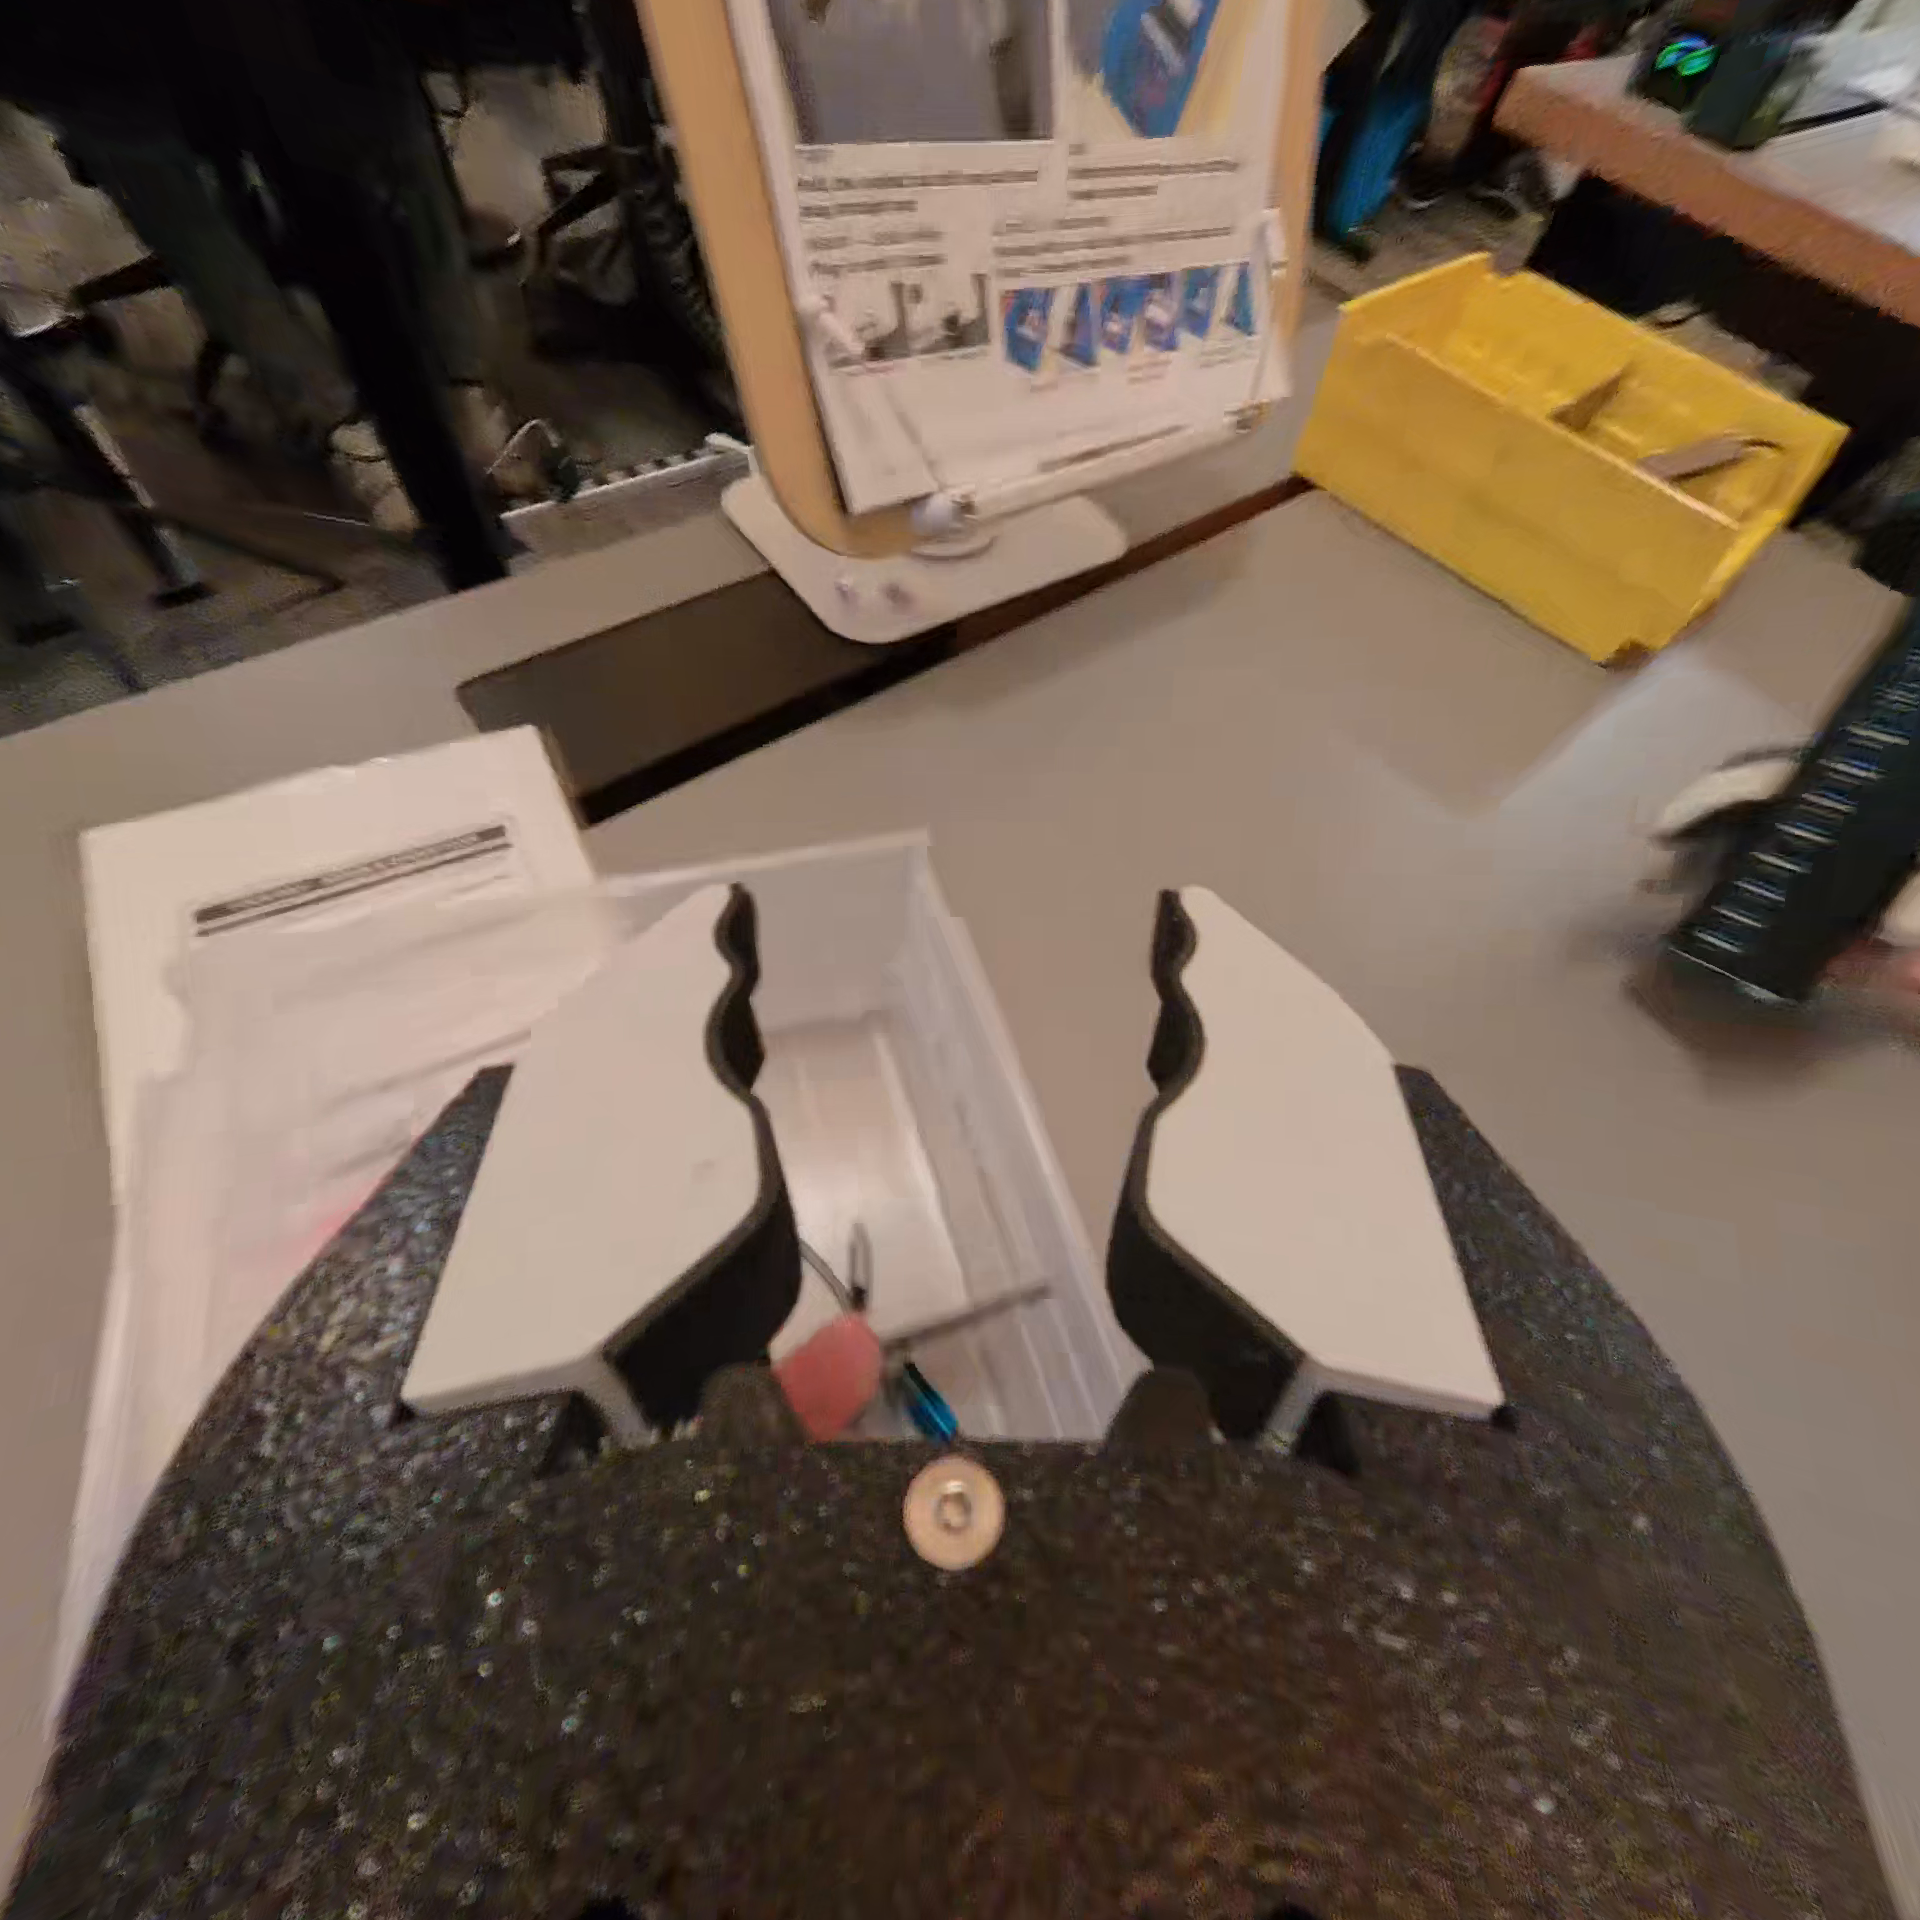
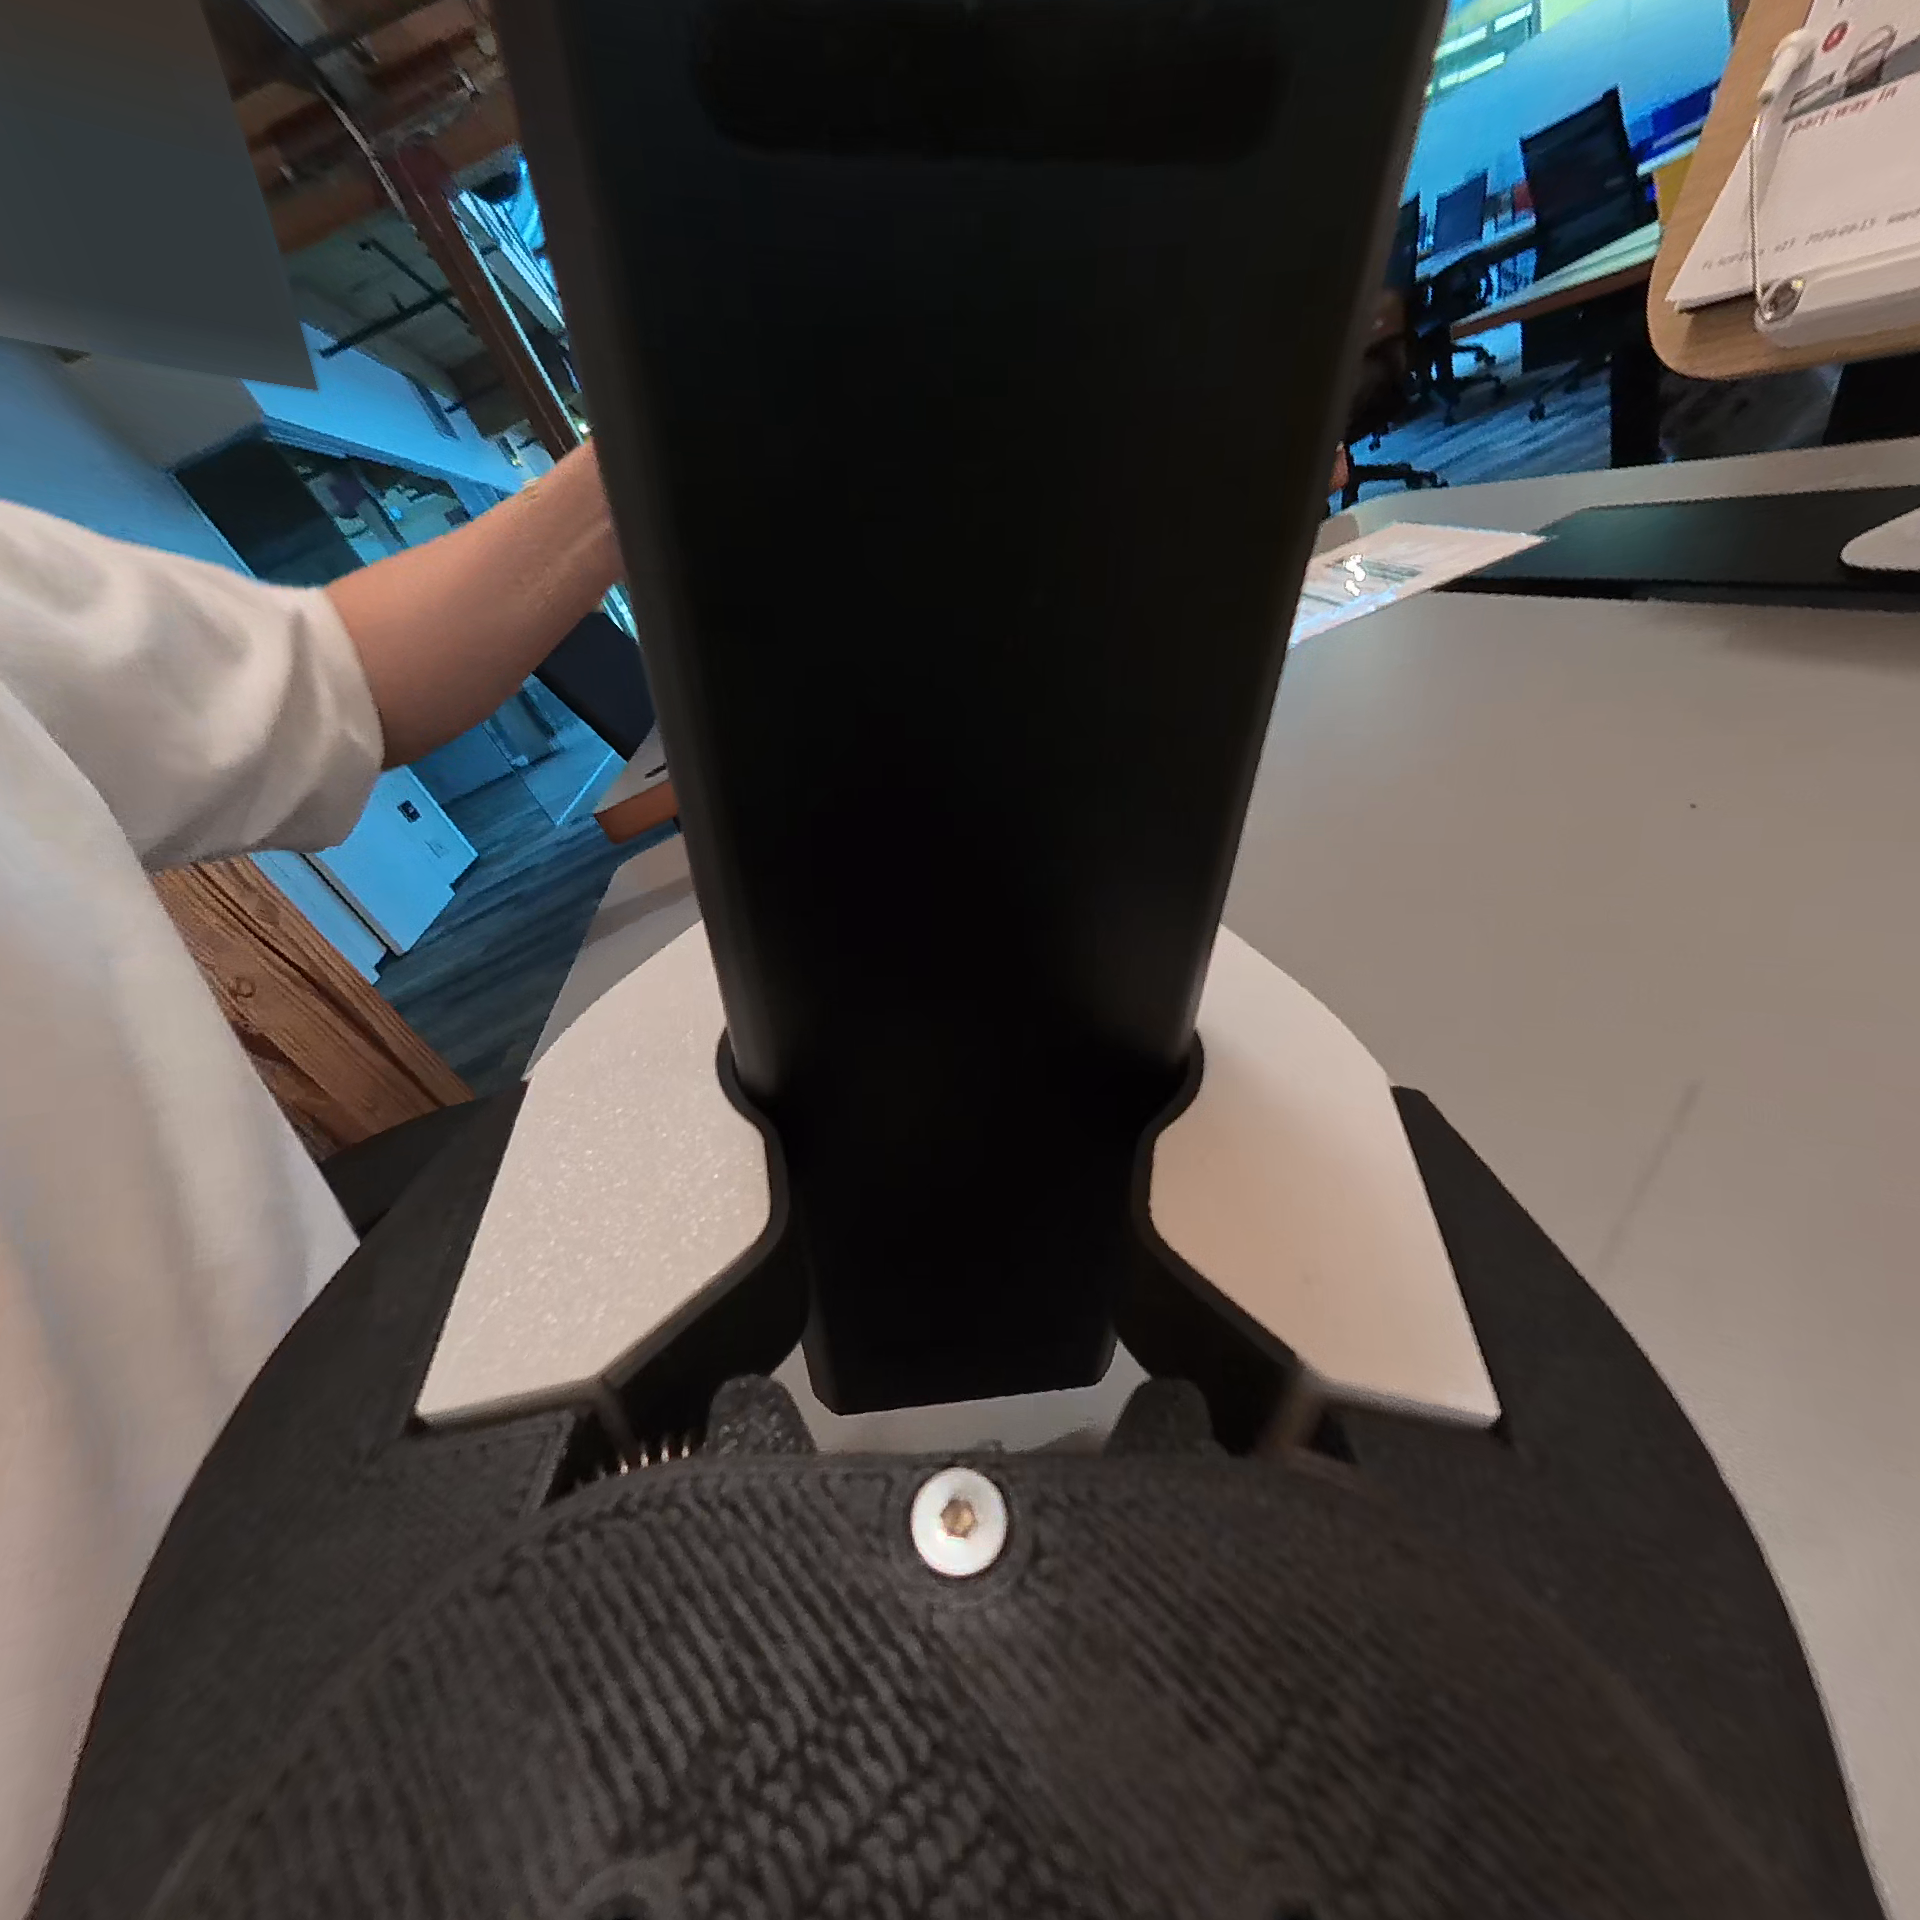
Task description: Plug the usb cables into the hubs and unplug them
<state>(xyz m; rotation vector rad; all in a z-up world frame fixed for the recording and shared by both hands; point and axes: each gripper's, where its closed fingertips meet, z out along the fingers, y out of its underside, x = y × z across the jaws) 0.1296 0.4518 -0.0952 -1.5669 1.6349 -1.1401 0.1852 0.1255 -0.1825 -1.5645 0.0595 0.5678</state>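
Counter (image 1: 1195, 790): big and grey. Everything sits on it.

Yellow bin (image 1: 1538, 447): far away at the back right of the counter.

Paper stand (image 1: 997, 291): at the back, in the middle. It holds sheets with pictures.

Hub (image 2: 956, 644): long and black. The right gripper (image 2: 956, 1081) has it, with the jaws squeezed tight on its two sides, near its bottom end. Its long way runs straight out from the jaws and up past the top of the right wrist view.

White box (image 1: 914, 1101): long and open on top. It lies right under the left gripper (image 1: 951, 904) and points away from it.

Plastic bag (image 1: 312, 987): white and flat, just left of the box.

Left gripper: its jaws are spread wide with nothing in them. It hangs over the box.

Cables (image 1: 862, 1351): small bits down in the near end of the box, low between the left jaws. One part is pink and one is blue. I think these are the USB plugs, but they are blurry.

What matters next: the plugs are below the left jaws and close, so the left gripper is the near one. I think it must go down into the box to grab one.

What each view shows: only the left view shows the box and the cables. It also shows the hub's row of ports (image 1: 1808, 852) far to the right. The right view shows only the hub's plain dark side, so the ports are hidden there. It also shows the person's arm (image 2: 468, 623).
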